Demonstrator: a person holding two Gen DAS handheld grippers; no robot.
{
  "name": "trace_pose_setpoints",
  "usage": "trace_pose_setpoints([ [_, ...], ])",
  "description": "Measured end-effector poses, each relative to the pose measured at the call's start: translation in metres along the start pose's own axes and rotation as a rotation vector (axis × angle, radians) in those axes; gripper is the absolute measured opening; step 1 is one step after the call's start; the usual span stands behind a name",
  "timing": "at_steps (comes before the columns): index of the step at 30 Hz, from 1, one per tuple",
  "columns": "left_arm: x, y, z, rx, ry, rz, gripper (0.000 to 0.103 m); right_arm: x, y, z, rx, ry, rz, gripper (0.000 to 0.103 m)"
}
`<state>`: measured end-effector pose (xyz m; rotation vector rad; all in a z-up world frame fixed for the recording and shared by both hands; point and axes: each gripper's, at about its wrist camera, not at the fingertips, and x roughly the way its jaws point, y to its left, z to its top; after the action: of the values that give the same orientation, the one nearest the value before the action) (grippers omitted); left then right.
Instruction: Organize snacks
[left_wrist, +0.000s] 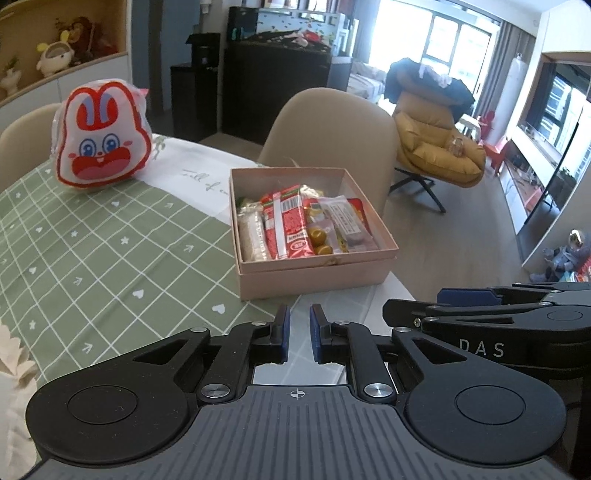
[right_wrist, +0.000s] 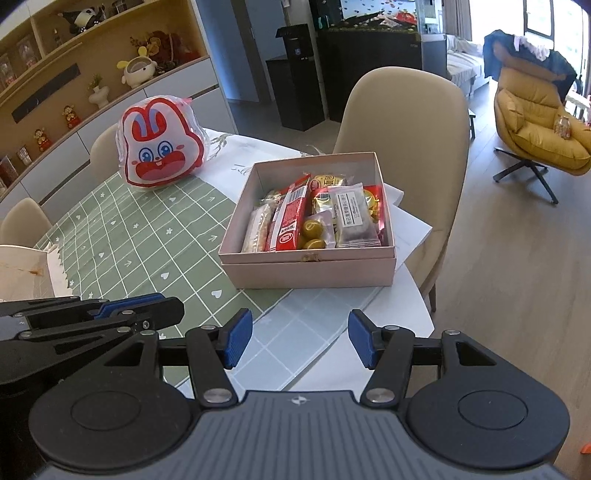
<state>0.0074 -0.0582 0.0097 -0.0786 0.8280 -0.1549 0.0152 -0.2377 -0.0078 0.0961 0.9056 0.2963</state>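
Left view, L gripper (left_wrist: 298, 334): jaws were pulled in narrow w/ nothing between them, low over the table (left_wrist: 110, 251) edge.
Left view, snacks: packets lay packed in the pink box (left_wrist: 314, 273), just ahead of the jaws. The bunny bag (left_wrist: 103, 142) stood upright far back on the green cloth, well apart from the box.
Left view, extra: R gripper's side showed at the right edge. TV wall & toys on the floor showed only here.
Right view, R gripper (right_wrist: 300, 338): jaws stood about half wide, empty, near the table's front edge.
Right view, snacks: the box (right_wrist: 306, 271) looked full; bunny bag (right_wrist: 160, 146) behind & left of it.
Right view, extra: a white paper bag (right_wrist: 22, 273) at the left edge & the shelf w/ toys showed only here.
Step, I think: box looked done, both hands backed off.
Next, I think: reach far for the bunny bag; it's big & soft, so jaws must open wide.
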Motion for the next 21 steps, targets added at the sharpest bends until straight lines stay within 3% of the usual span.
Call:
trace_pose_setpoints([
  [21,0.0036,-0.0011,-0.0017,-0.006,0.022,-0.012,0.016,0.0038,0.0003,-0.0008,-0.001,0.015,0.007,0.058],
])
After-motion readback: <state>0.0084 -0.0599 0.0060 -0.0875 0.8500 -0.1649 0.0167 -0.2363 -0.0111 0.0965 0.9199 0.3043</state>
